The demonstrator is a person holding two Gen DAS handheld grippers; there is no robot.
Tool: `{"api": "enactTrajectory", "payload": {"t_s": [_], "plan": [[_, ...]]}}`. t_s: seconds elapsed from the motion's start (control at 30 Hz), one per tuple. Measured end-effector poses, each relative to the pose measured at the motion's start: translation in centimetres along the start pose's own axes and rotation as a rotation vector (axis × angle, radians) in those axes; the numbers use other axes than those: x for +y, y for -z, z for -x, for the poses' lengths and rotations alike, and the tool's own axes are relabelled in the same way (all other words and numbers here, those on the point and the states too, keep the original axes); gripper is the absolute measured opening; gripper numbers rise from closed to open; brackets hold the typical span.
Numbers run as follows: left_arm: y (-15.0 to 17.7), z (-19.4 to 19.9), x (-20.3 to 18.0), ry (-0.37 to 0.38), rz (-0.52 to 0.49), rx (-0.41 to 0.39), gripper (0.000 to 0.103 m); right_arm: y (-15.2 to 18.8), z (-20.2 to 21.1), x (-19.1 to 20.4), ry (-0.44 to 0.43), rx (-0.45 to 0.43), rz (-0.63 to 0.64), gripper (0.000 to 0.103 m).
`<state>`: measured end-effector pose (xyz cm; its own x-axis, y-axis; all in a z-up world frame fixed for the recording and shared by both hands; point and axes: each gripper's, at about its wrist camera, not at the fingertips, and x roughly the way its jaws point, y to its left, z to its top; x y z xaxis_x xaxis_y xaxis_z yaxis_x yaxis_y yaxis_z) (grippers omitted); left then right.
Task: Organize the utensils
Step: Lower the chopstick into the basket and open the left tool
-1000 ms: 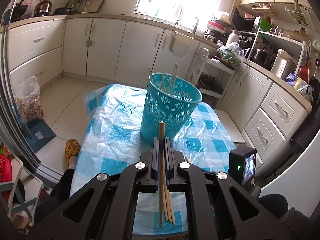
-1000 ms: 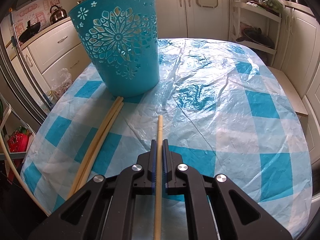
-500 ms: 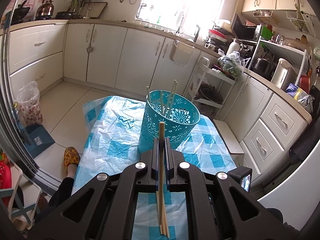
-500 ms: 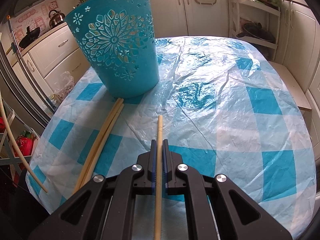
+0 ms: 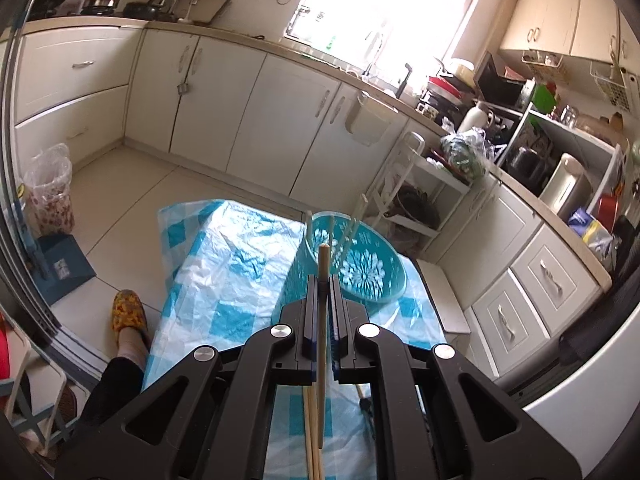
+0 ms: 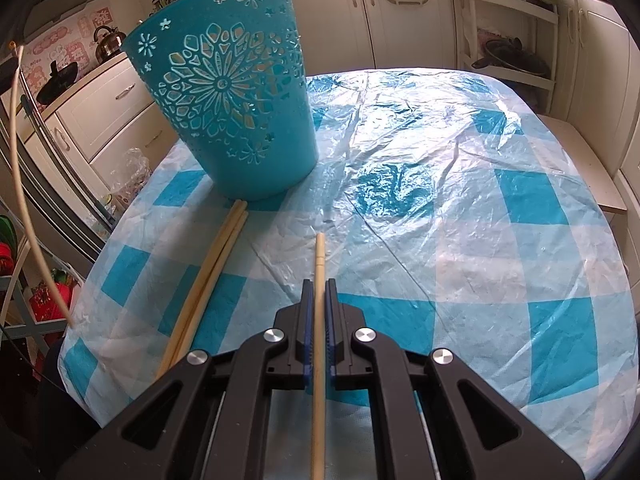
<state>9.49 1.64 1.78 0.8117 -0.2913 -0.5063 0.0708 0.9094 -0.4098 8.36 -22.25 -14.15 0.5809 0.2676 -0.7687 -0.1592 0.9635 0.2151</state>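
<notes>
A teal cut-out basket (image 5: pixel 362 270) stands on the table with the blue-and-white checked cloth (image 5: pixel 224 276), and several chopsticks (image 5: pixel 332 232) lean inside it. High above the table, my left gripper (image 5: pixel 323 280) is shut on one wooden chopstick (image 5: pixel 323 256) whose tip points at the basket rim. Low over the cloth, my right gripper (image 6: pixel 319 284) is shut on another chopstick (image 6: pixel 319 248), in front of and to the right of the basket (image 6: pixel 224 100). Two more chopsticks (image 6: pixel 212 268) lie side by side on the cloth (image 6: pixel 460 200), their far ends touching the basket's foot.
A person's foot in a yellow slipper (image 5: pixel 126 312) rests on the floor left of the table. A bagged bin (image 5: pixel 48 188) and a blue box (image 5: pixel 60 268) stand further left. Cabinets, a wire shelf rack (image 5: pixel 412 200) and a crowded counter ring the room.
My left gripper has risen and drawn back with its chopstick, so the basket now looks smaller and lower. The right gripper has stayed put.
</notes>
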Motion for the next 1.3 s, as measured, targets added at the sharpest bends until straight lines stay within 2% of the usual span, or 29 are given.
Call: {"api": "enactTrajectory", "payload": {"t_s": [0.27, 0.5, 0.67, 0.73, 0.83, 0.93, 1.03, 1.17, 1.3], "plan": [[-3.7, -0.9, -1.4, 0.015, -0.006, -0.048, 0.005, -0.1, 0.1, -0.6, -0.021, 0.006, -0.027, 0.006], [-9.3, -1.0, -4.8, 0.035, -0.048, -0.16, 0.005, -0.3, -0.1, -0.8, -0.041, 0.011, -0.042, 0.006], [-11.7, -2.4, -6.9, -0.012, -0.098, -0.262, 0.005, -0.6, -0.3, -0.8, -0.05, 0.016, -0.038, 0.006], [-11.6, -4.6, -7.7, -0.057, -0.142, -0.273, 0.005, -0.7, -0.4, -0.8, -0.056, 0.021, -0.041, 0.006], [-10.7, -7.7, -8.3, -0.106, -0.192, -0.247, 0.005, -0.9, -0.6, -0.8, -0.064, 0.027, -0.043, 0.006], [-8.7, -11.0, -8.6, -0.167, -0.254, -0.181, 0.005, -1.0, -0.6, -0.9, -0.07, 0.029, -0.041, 0.006], [-6.9, -13.4, -7.6, -0.208, -0.248, -0.085, 0.005, -1.1, -0.6, -0.9, -0.071, 0.03, -0.038, 0.006], [-5.6, -12.4, -6.1, -0.242, -0.207, -0.058, 0.008, -1.0, -0.6, -0.8, -0.07, 0.028, -0.035, 0.006], [-4.0, -8.8, -4.3, -0.274, -0.13, -0.068, 0.024, -0.9, -0.6, -0.6, -0.061, 0.025, -0.02, 0.006]]}}
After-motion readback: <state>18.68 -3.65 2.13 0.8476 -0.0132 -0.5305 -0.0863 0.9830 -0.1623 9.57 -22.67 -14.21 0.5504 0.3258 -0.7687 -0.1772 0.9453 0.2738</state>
